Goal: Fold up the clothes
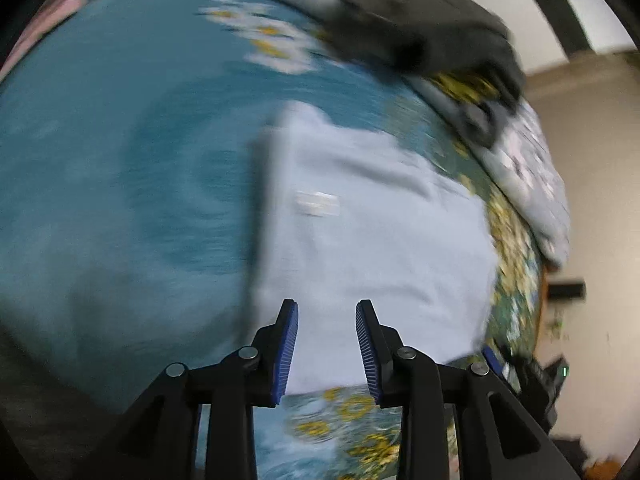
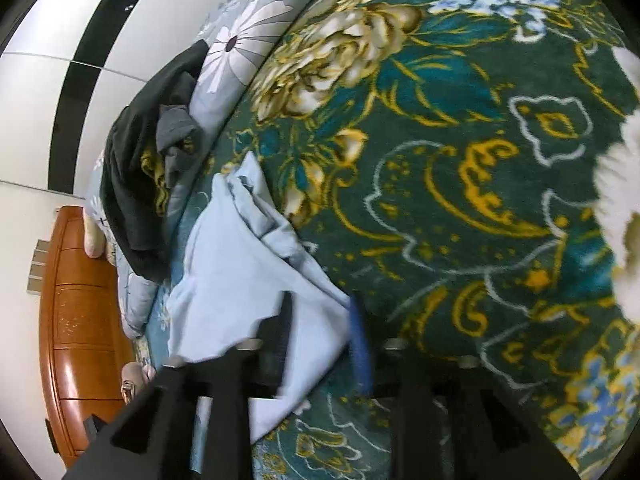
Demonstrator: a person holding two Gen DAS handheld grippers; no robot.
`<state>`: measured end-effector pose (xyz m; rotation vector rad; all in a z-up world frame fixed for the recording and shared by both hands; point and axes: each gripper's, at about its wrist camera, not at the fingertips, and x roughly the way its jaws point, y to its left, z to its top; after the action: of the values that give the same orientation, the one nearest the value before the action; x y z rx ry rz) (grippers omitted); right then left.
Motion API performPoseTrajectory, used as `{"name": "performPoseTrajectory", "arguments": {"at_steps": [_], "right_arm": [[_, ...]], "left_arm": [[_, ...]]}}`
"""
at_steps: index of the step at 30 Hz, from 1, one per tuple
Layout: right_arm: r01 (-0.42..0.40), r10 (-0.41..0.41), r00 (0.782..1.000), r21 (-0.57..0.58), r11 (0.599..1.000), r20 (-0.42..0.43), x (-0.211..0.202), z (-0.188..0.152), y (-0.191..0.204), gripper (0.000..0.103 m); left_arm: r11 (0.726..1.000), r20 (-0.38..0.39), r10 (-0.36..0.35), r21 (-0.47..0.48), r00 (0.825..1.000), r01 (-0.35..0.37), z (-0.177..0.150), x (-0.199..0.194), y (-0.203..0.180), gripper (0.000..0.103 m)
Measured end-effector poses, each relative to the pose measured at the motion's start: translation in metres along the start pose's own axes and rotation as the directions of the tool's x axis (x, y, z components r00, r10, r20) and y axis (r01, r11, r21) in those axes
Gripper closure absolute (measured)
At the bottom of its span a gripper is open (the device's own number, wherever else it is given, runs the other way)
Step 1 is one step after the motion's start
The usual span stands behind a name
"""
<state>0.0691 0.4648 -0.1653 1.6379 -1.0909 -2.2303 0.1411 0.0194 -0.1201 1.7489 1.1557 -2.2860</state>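
The left fingers (image 1: 326,344) stand parted with blue ribbed pads, and nothing is pinched between them; the near edge of the light blue garment (image 1: 372,232) lies on the bed just beyond and beneath their tips. That garment is spread fairly flat on the teal floral blanket (image 1: 120,160), a small white label showing near its long left-hand fold. Farther off, a dark grey garment (image 1: 424,28) sits heaped at the blanket's far edge, beside a pale flowered quilt (image 1: 528,184).

The right fingers (image 2: 320,340) are blurred but also stand apart. A corner of the light blue garment (image 2: 240,272) lies between them, and whether the pads press on it cannot be told. From there the cloth runs up and to the left in bunched folds. To its left lie the dark clothes (image 2: 128,184) and a wooden bed frame (image 2: 80,300); to its right the patterned blanket (image 2: 460,160) spreads wide.
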Motion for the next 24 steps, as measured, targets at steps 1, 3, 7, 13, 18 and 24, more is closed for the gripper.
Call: {"name": "performPoseTrajectory", "arguments": {"at_steps": [1, 3, 7, 13, 18, 24], "right_arm": [[-0.01, 0.01, 1.0, -0.006, 1.0, -0.004, 0.002, 0.001, 0.001, 0.062], [0.002, -0.002, 1.0, -0.019, 1.0, -0.027, 0.008, -0.001, 0.002, 0.062], [0.045, -0.045, 0.999, -0.01, 0.999, -0.024, 0.004, -0.006, -0.005, 0.062], [-0.019, 0.022, 0.998, 0.059, 0.998, -0.053, 0.011, -0.016, -0.016, 0.062], [-0.084, 0.086, 0.996, 0.125, 0.989, -0.012, 0.026, -0.024, -0.017, 0.065], [-0.091, 0.084, 0.996, 0.232, 0.968, 0.041, 0.034, -0.024, -0.017, 0.096]], "left_arm": [[0.999, -0.018, -0.012, 0.035, 1.0, 0.012, -0.003, 0.01, -0.012, 0.07], [0.996, -0.052, -0.017, 0.085, 0.999, 0.022, -0.008, 0.03, -0.032, 0.07], [0.986, -0.108, -0.024, 0.163, 0.994, 0.042, -0.02, 0.068, -0.064, 0.07], [0.971, -0.192, -0.028, 0.227, 0.981, 0.072, -0.04, 0.104, -0.088, 0.07], [0.96, -0.206, -0.058, 0.257, 0.977, 0.111, -0.053, 0.111, -0.082, 0.07], [0.96, -0.246, -0.113, 0.224, 0.963, 0.17, -0.049, 0.107, -0.07, 0.07]]}}
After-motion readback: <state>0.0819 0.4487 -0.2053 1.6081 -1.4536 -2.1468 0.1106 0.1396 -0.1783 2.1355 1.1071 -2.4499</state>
